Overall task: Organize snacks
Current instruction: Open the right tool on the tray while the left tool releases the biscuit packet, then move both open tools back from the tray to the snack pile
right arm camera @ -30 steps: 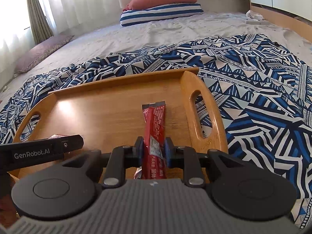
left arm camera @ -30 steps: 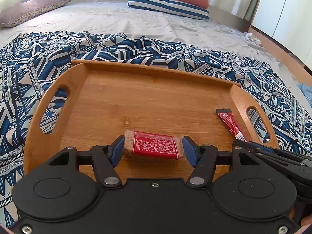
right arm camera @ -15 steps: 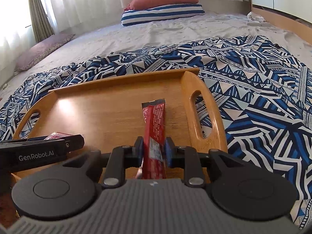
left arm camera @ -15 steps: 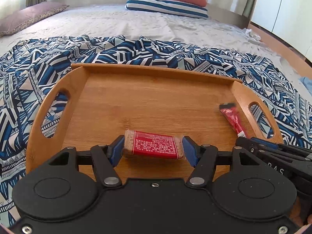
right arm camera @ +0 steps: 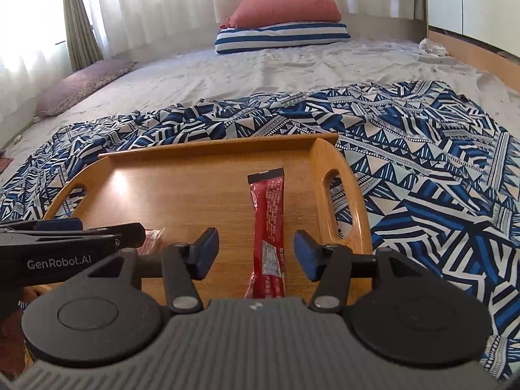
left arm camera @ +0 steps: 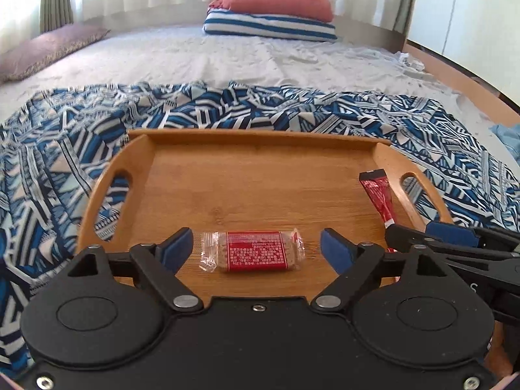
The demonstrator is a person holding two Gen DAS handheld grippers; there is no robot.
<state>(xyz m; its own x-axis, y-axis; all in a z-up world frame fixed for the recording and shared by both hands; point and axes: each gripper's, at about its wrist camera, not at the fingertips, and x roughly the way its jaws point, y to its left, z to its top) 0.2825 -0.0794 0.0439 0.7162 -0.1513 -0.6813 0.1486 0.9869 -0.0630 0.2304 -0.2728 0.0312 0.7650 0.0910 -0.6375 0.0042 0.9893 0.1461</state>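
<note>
Sunlit curtains and a wide bed (left arm camera: 227,58) set the scene, with a blue-and-white patterned blanket (left arm camera: 48,169) spread across the near half of the mattress and a wooden tray (left arm camera: 260,143) resting on it. At the head of the bed, a coral pillow (left arm camera: 276,0) lies on top of a striped pillow (left arm camera: 269,27), while a mauve cushion (right arm camera: 81,84) sits near the window side. On the tray's near edge, a small snack bar in a clear wrapper with a red label (left arm camera: 253,255) lies flat between the blue pads of the left tongs (left arm camera: 256,250), which are spread wide and touch nothing. Toward the tray's right handle, a long red snack stick (right arm camera: 268,224) lies lengthwise on the wood, its near end running between the fingers of the right tongs (right arm camera: 256,253), likewise spread apart and clear of the packet. Each tool's black arm shows at the edge of the other's camera view, the two working side by side over the tray's front rim.
</note>
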